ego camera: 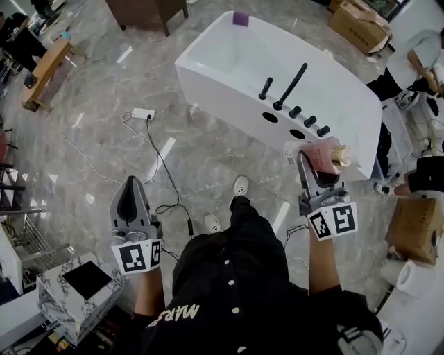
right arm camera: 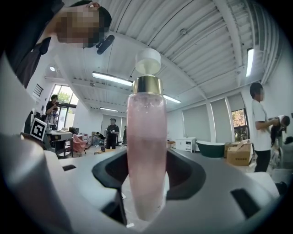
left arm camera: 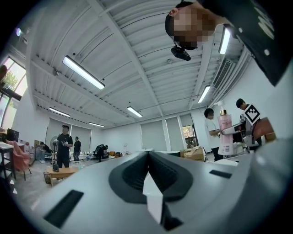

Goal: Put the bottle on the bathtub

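A pink bottle with a gold collar and white cap is clamped in my right gripper, held in front of the near rim of the white bathtub. In the right gripper view the bottle stands upright between the jaws, filling the middle. My left gripper hangs low at the left over the marble floor, its jaws closed together with nothing in them. In the left gripper view the jaws meet at the gripper, and the pink bottle shows far right.
Black taps and a spout stand on the tub's near deck. A purple item sits on the far rim. A power strip and cables lie on the floor. Cardboard boxes stand behind; a marble-patterned box is lower left.
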